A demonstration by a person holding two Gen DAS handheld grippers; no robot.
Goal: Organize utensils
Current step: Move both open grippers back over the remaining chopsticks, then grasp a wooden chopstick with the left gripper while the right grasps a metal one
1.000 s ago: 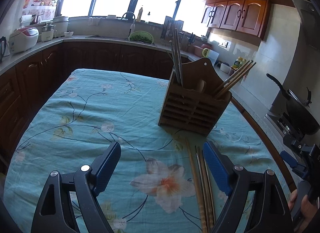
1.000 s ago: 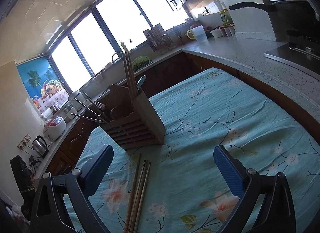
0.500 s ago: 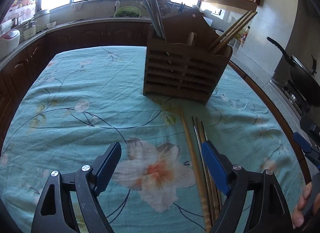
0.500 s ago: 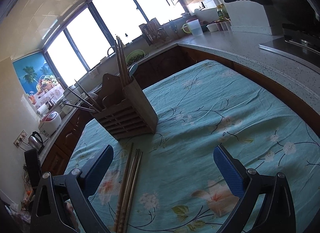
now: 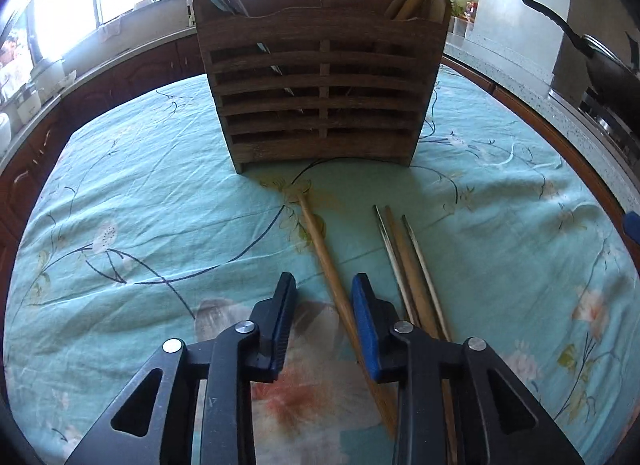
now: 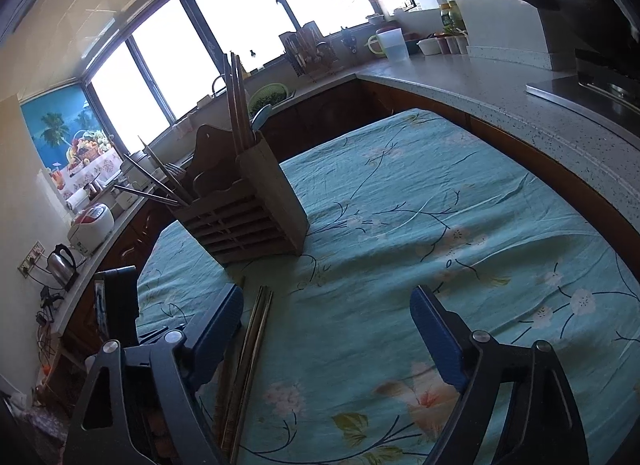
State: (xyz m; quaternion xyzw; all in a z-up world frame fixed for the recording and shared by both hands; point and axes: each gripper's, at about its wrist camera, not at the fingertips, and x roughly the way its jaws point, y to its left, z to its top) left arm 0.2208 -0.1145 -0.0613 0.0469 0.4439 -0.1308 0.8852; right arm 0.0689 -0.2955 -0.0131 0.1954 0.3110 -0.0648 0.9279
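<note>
A slatted wooden utensil holder (image 5: 320, 97) stands on the teal floral tablecloth (image 5: 140, 205) with chopsticks sticking out of both end compartments; it also shows in the right wrist view (image 6: 248, 217). A single bamboo chopstick (image 5: 326, 261) lies in front of it, and several more chopsticks (image 5: 408, 265) lie just to the right. My left gripper (image 5: 324, 289) is low over the cloth, its jaws narrowed around the single chopstick with gaps on both sides. My right gripper (image 6: 326, 313) is wide open and empty, with the loose chopsticks (image 6: 252, 337) by its left finger.
A kitchen counter (image 6: 500, 81) curves round the table, with a white jug (image 6: 392, 43) and jars on it. A black pan (image 5: 592, 53) sits on the stove at the right. A rice cooker (image 6: 92, 225) and a kettle (image 6: 62, 265) stand on the left counter.
My left gripper has moved forward and down toward the holder and its jaws have closed in from wide open around the single chopstick. My right gripper has dropped slightly and stayed open.
</note>
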